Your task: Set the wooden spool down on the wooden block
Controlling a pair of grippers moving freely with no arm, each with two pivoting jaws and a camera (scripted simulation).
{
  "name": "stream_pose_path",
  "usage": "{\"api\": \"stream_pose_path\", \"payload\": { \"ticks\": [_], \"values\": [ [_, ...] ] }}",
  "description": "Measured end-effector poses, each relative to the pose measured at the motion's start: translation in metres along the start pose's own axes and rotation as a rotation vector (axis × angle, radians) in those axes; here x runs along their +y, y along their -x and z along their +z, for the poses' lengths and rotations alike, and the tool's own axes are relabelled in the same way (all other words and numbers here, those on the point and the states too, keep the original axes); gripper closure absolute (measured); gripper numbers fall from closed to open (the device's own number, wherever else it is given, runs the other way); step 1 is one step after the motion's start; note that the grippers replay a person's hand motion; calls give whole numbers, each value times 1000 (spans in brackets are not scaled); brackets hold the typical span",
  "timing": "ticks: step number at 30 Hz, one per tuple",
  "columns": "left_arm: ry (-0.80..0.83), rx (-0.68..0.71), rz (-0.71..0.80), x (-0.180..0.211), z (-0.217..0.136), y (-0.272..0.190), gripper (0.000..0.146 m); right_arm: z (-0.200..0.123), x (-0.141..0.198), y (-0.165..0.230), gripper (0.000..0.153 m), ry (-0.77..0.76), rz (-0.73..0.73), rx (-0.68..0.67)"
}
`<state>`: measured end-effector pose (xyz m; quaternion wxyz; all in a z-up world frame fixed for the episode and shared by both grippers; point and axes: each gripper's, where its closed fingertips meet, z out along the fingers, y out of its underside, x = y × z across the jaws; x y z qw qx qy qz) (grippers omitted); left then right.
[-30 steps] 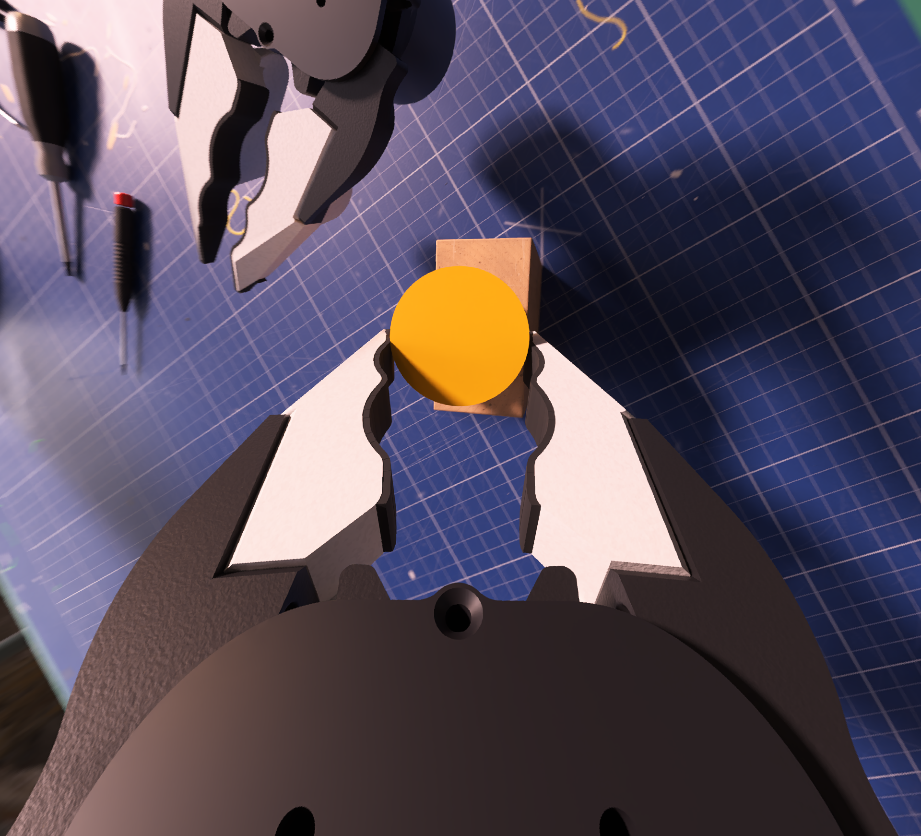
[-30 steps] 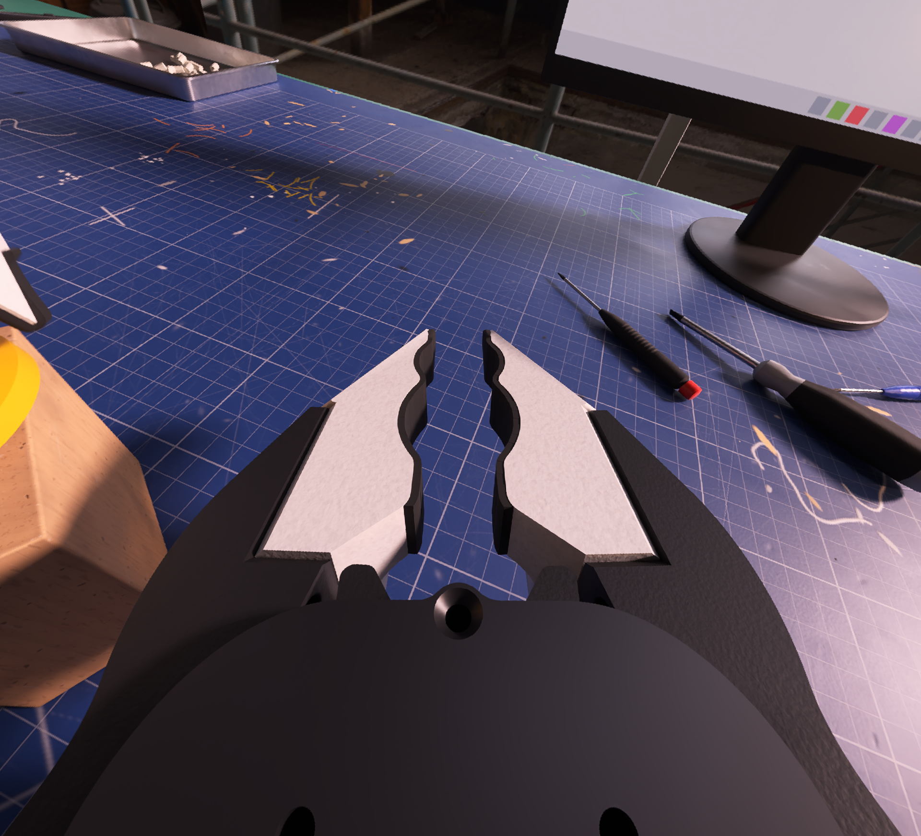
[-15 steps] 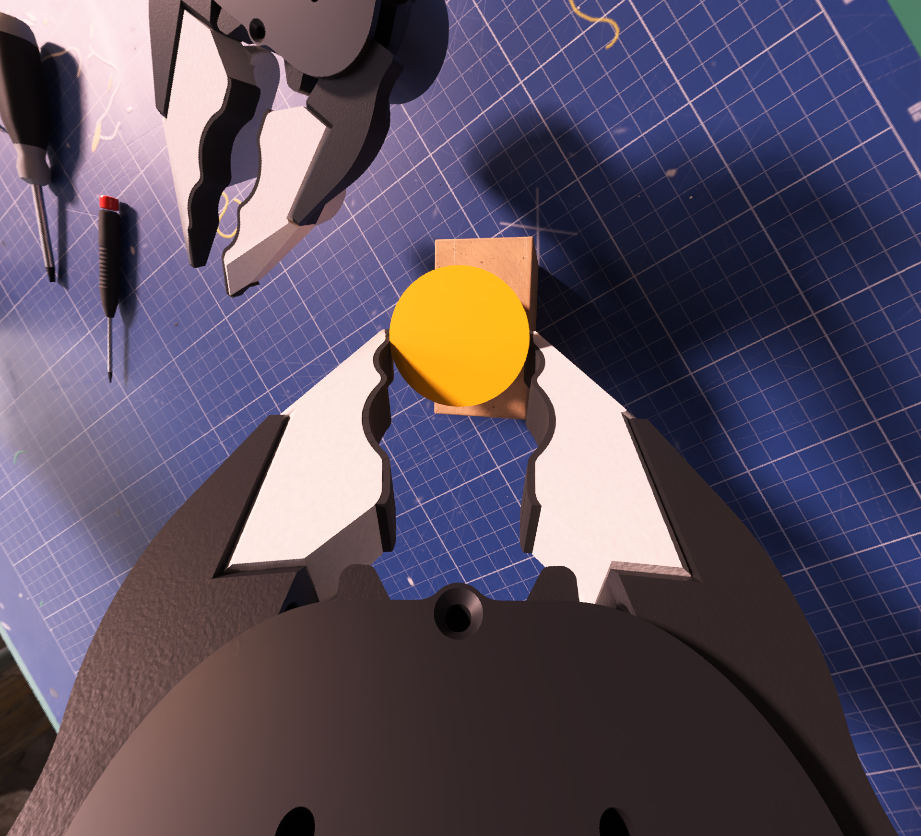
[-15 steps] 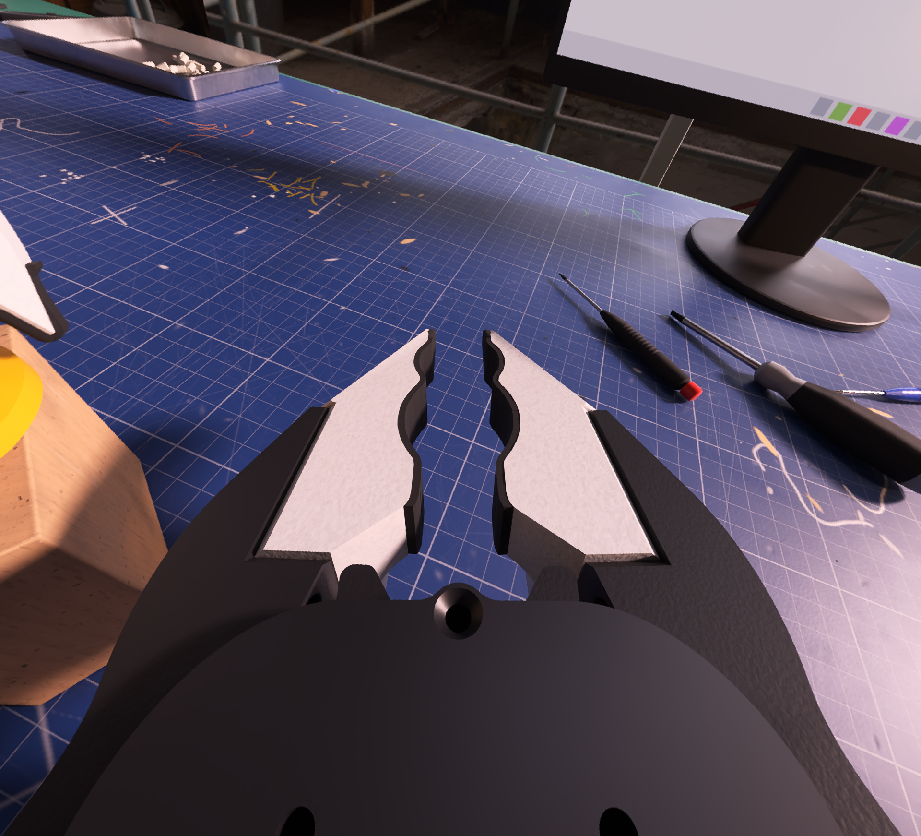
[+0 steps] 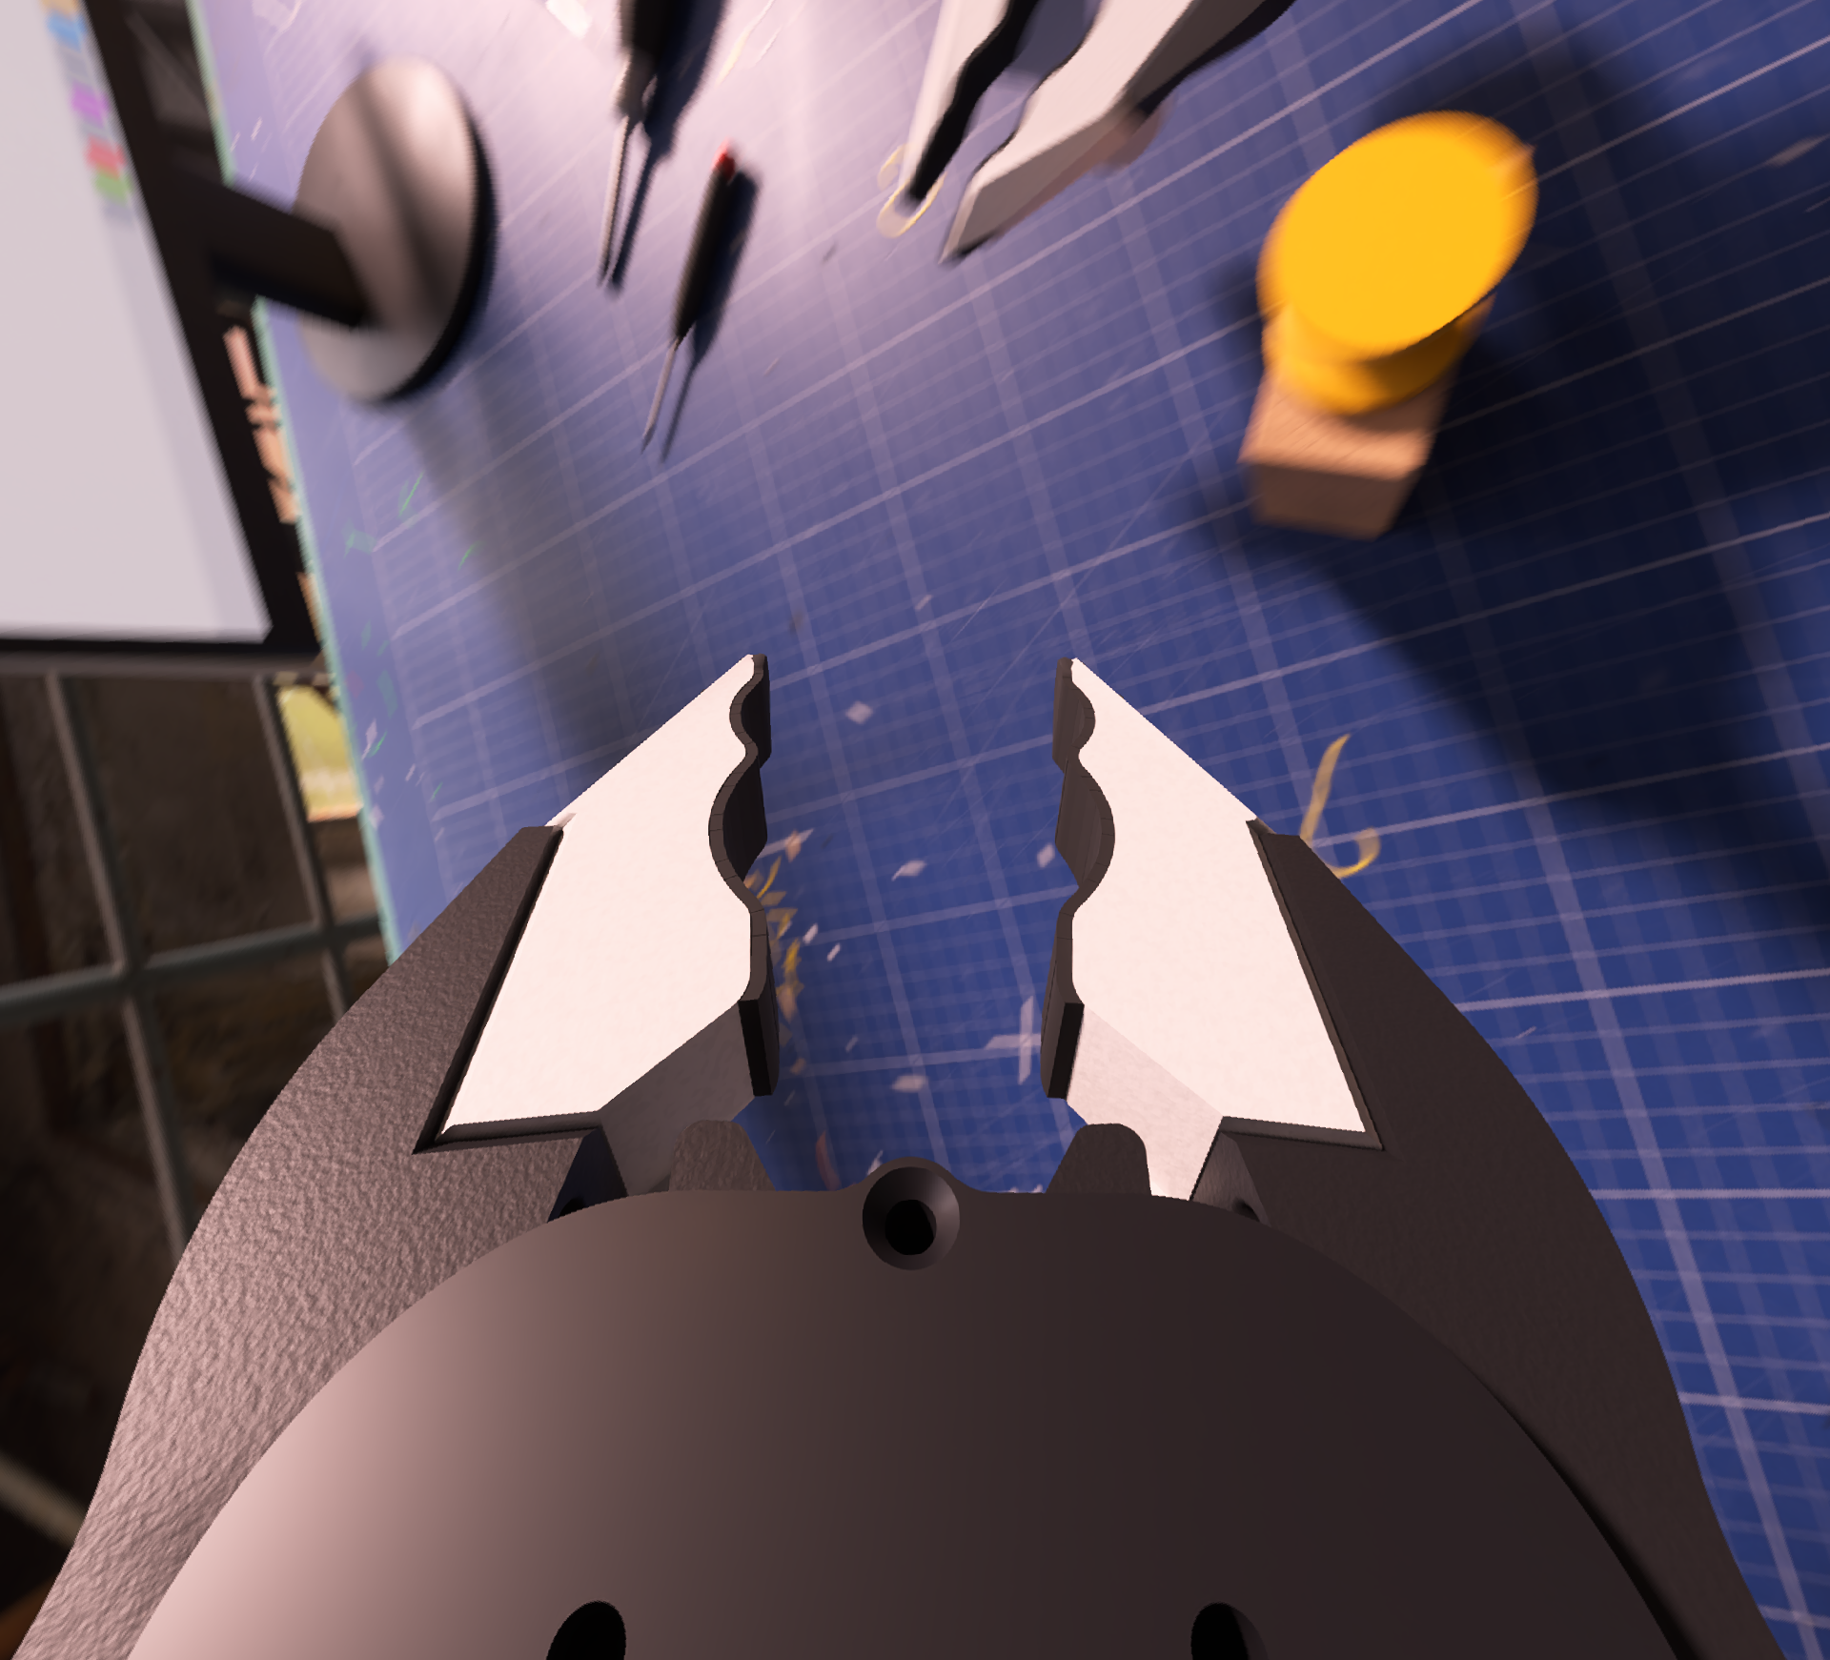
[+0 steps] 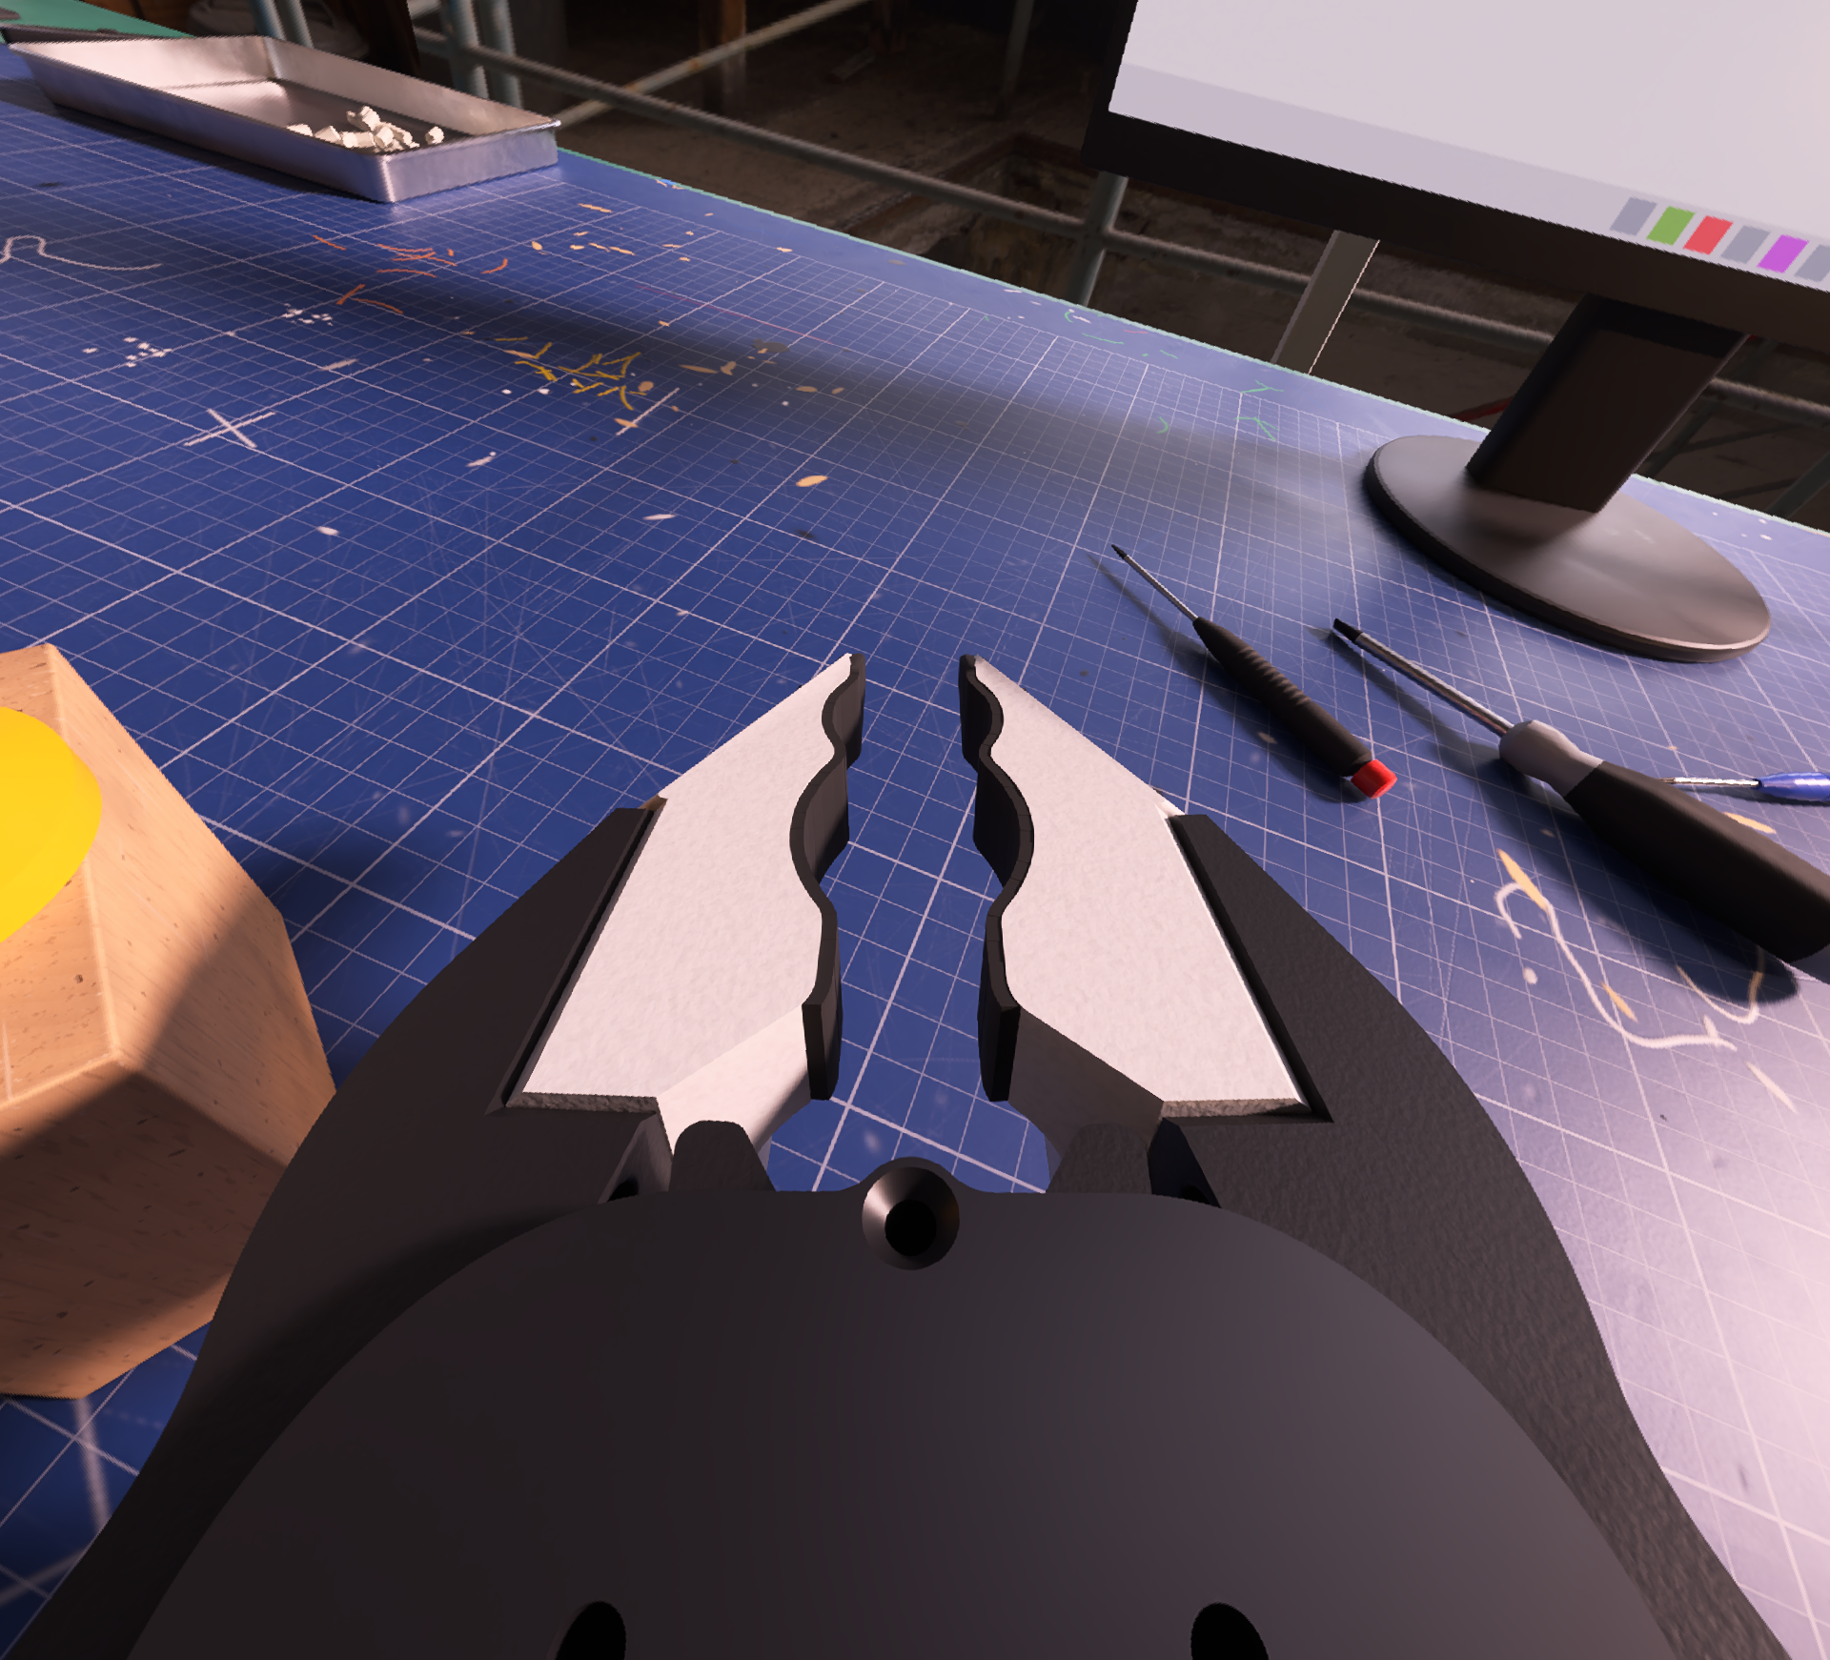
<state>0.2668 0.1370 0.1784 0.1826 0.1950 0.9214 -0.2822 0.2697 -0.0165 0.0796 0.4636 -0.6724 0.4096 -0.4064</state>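
The yellow spool [image 5: 1391, 246] stands upright on the wooden block [image 5: 1332, 464] on the blue cutting mat, at the upper right of the left wrist view. My left gripper [image 5: 911, 672] is open and empty, well away from the spool, lower left of it. In the right wrist view the block [image 6: 129, 1018] sits at the left edge with part of the spool [image 6: 35, 811] on top. My right gripper [image 6: 911, 667] is empty with its jaws a narrow gap apart, just right of the block; it also shows in the left wrist view [image 5: 1050, 117].
Two screwdrivers [image 6: 1277, 702] [image 6: 1634, 801] and a blue pen [image 6: 1773, 784] lie right of my right gripper. A monitor on a round base [image 6: 1575, 563] stands at the mat's far right edge. A metal tray [image 6: 287, 117] with white bits sits far left.
My left gripper has let go of the spool and pulled back and away, swinging toward the monitor. The spool stays on the block. My right gripper has not moved.
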Motion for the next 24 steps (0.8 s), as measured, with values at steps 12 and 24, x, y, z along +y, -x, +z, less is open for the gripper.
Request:
{"api": "stream_pose_path", "payload": {
  "ticks": [12, 24],
  "values": [
    [316, 4, -113, 173, 61, 137, 84, 0, 0, 1, 134, -3, 1, -9],
    [606, 67, -94, 258, 132, 189, 75, 0, 0, 4, 134, -3, -7, -24]
  ]
}}
